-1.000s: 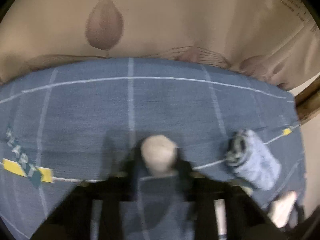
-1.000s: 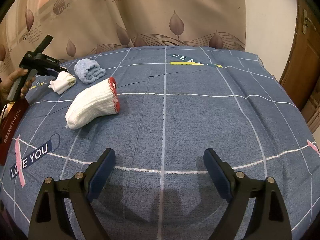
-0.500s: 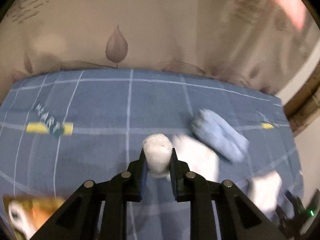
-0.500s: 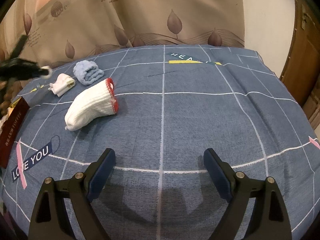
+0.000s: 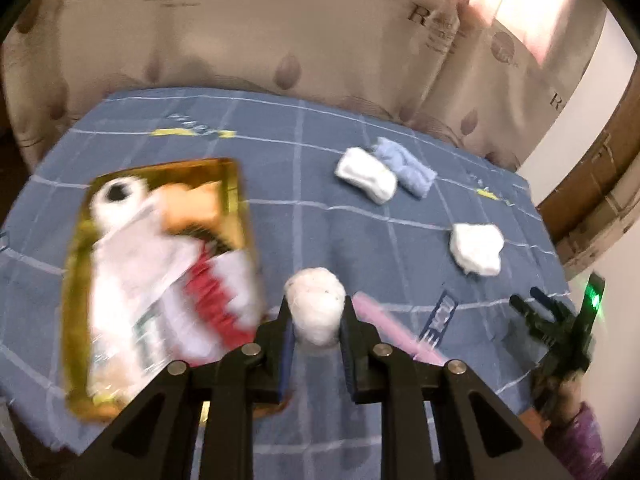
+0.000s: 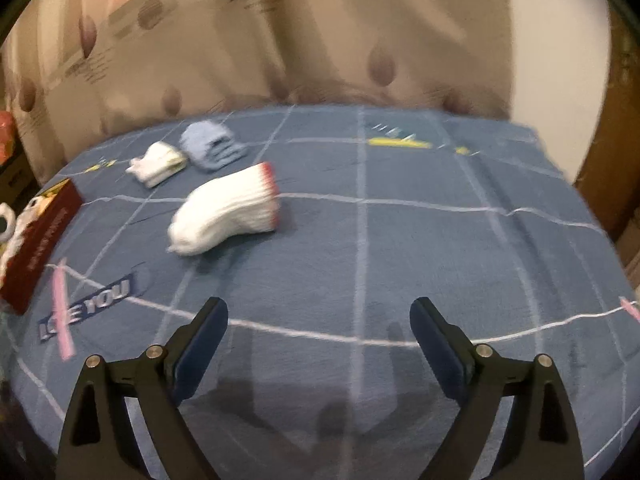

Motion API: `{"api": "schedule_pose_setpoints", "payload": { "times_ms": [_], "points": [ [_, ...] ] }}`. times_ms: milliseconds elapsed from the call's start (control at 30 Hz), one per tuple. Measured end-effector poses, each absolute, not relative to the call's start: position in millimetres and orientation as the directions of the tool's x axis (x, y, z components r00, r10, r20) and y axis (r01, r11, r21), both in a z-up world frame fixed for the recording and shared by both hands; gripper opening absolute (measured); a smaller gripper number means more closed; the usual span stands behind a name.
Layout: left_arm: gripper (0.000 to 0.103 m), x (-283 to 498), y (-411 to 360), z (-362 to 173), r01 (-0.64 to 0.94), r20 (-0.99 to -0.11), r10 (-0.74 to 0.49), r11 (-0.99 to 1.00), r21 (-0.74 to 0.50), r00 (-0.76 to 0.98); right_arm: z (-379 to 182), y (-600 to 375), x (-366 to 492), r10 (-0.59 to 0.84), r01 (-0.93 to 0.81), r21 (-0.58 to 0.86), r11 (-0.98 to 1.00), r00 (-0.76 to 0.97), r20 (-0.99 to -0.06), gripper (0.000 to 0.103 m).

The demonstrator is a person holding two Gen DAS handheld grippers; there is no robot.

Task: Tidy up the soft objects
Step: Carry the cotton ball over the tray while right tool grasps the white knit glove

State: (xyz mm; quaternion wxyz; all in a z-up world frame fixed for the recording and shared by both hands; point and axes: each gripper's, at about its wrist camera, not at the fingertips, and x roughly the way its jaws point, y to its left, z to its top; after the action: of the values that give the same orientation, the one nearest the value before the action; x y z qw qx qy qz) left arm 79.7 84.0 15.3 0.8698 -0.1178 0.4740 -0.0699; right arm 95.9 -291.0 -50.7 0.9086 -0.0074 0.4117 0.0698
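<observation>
My left gripper (image 5: 316,322) is shut on a white rolled sock (image 5: 316,304) and holds it above the blue bedsheet, just right of a gold-lined box (image 5: 236,184) that holds several soft things. A white glove with a red cuff (image 6: 228,210), a small white sock (image 6: 158,164) and a folded light-blue cloth (image 6: 212,144) lie on the bed; they also show in the left wrist view: the glove (image 5: 476,248), the sock (image 5: 366,174), the cloth (image 5: 406,166). My right gripper (image 6: 318,330) is open and empty over the near sheet.
The box shows in the right wrist view as a dark red side (image 6: 40,240) at the bed's left edge. A beige leaf-print curtain (image 6: 280,40) hangs behind the bed. A wooden door frame (image 5: 600,184) stands at the right. My right gripper is seen from the left view (image 5: 556,332).
My left gripper has swung left and back with the white rolled sock, so the box has come into its view. My right gripper has risen and tilted slightly; both views are blurred.
</observation>
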Motion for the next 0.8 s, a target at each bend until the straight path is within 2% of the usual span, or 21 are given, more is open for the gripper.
{"api": "schedule_pose_setpoints", "payload": {
  "times_ms": [167,233,267,333,400,500,567,600,633,800],
  "points": [
    [0.021,39.6,110.6,22.2,-0.045,-0.796,-0.136,0.979,-0.201,0.59,-40.5,-274.3,109.3,0.338,-0.063,0.376,0.925,0.59,-0.733,0.091],
    [0.021,29.9,123.8,21.1,-0.068,-0.792,-0.128,0.976,-0.209,0.597,-43.3,-265.7,121.3,0.356,-0.012,0.429,0.903,0.579,-0.733,0.09],
    [0.021,27.6,129.2,20.3,-0.076,-0.791,-0.133,0.972,-0.221,0.597,-45.7,-261.0,126.5,0.361,-0.002,0.439,0.899,0.573,-0.736,0.086],
    [0.021,23.6,140.8,19.4,-0.09,-0.789,-0.141,0.966,-0.241,0.598,-53.7,-255.1,140.5,0.373,0.042,0.469,0.882,0.546,-0.75,0.06],
    [0.021,19.6,151.4,19.9,-0.104,-0.783,-0.142,0.961,-0.255,0.606,-60.9,-254.9,152.9,0.409,0.085,0.529,0.844,0.537,-0.738,0.058],
    [0.021,16.9,162.1,18.8,-0.118,-0.78,-0.139,0.958,-0.263,0.61,-65.8,-252.0,165.7,0.41,0.111,0.541,0.834,0.531,-0.741,0.055],
    [0.021,15.6,170.2,16.4,-0.127,-0.778,-0.142,0.953,-0.274,0.611,-68.9,-249.9,172.6,0.431,0.114,0.561,0.82,0.523,-0.735,0.044],
    [0.021,15.2,172.8,15.1,-0.131,-0.778,-0.143,0.952,-0.278,0.612,-71.6,-248.9,175.5,0.437,0.119,0.567,0.815,0.516,-0.737,0.027],
    [0.021,14.7,176.1,13.1,-0.139,-0.778,-0.141,0.95,-0.281,0.612,-74.2,-248.5,177.5,0.442,0.124,0.57,0.812,0.508,-0.739,0.021],
    [0.022,11.1,186.2,5.0,-0.164,-0.781,-0.134,0.943,-0.29,0.61,-72.8,-245.7,169.7,0.444,0.097,0.569,0.817,0.523,-0.727,0.016]
  ]
}}
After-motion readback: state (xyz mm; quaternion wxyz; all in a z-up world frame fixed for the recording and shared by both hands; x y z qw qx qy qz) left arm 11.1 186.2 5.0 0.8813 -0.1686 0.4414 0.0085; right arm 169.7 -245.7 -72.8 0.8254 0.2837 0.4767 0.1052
